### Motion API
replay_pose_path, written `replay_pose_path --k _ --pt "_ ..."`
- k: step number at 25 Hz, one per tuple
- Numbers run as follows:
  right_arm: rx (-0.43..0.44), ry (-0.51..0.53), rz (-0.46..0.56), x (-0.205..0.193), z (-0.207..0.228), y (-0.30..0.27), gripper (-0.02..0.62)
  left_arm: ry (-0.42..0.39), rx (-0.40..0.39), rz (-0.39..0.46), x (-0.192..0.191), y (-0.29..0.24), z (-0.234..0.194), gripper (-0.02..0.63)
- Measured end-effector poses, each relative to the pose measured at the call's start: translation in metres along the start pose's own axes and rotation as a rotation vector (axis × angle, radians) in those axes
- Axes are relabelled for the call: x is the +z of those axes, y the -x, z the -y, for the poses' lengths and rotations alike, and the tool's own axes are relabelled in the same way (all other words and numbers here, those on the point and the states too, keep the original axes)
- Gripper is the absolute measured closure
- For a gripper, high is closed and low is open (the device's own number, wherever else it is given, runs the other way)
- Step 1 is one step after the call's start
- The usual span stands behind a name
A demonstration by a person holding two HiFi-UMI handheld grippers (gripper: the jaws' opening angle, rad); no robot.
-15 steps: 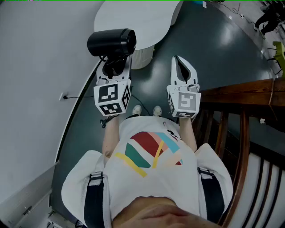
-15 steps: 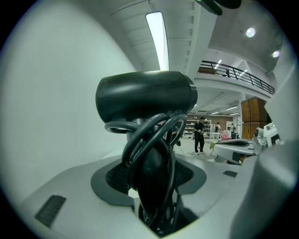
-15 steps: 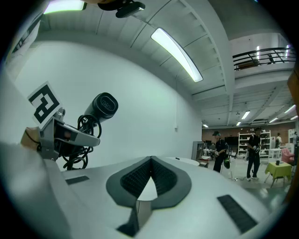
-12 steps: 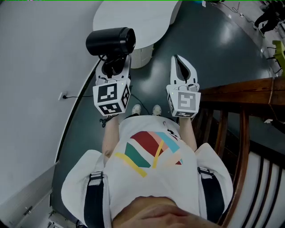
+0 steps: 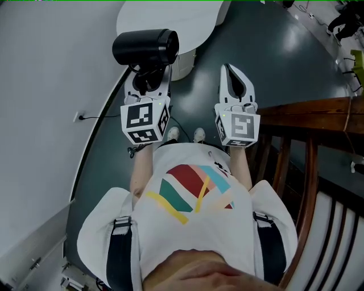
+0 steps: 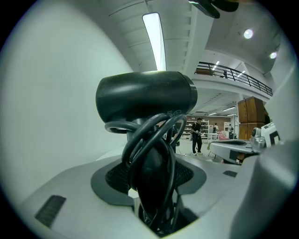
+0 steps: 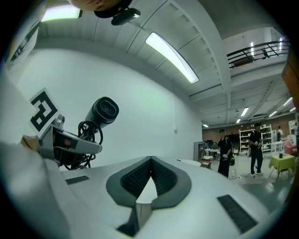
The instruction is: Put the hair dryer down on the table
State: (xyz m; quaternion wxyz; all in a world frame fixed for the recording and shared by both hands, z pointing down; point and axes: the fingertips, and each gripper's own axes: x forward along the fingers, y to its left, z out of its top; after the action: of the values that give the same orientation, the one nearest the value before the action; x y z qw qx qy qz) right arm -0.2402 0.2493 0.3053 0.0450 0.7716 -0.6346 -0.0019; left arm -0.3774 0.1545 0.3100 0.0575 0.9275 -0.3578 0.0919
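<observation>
the hair dryer [image 5: 145,46] is held up off the table [image 5: 187,14], its black barrel overlapping the table's near left edge in the head view. the left gripper [image 5: 149,79] is clamped on the handle with its jaws partway apart, and the cord [image 6: 156,140] is looped round the handle inside the grip. the right gripper [image 5: 228,77], to the right of the table's near edge, is closed on nothing.

the dryer looks like hard, smooth plastic and top-heavy, so it would likely tip unless laid on its side. the handle is the sensible hold, though the springy cord coils may let it shift.

cord and jaws hide most of the handle. no plug shows, the table's far part is cut off, and the dryer's height above the table cannot be told.
</observation>
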Motion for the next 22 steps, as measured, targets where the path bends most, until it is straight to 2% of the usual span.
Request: replay_pose_path --k 4,13,22 --pt "0.016 0.011 -0.011 0.001 0.001 0.000 0.586 0.016 -0.005 -0.002 -0.001 -0.003 0.002 0.379" --pt "0.015 0.034 -0.044 -0.033 0.071 0.026 0.586 0.032 -0.008 0.030 -0.006 -0.036 0.061 0.379" --pt "0.016 0.040 -0.042 -0.039 0.095 0.010 0.586 0.044 -0.006 0.029 -0.004 -0.066 0.067 0.379"
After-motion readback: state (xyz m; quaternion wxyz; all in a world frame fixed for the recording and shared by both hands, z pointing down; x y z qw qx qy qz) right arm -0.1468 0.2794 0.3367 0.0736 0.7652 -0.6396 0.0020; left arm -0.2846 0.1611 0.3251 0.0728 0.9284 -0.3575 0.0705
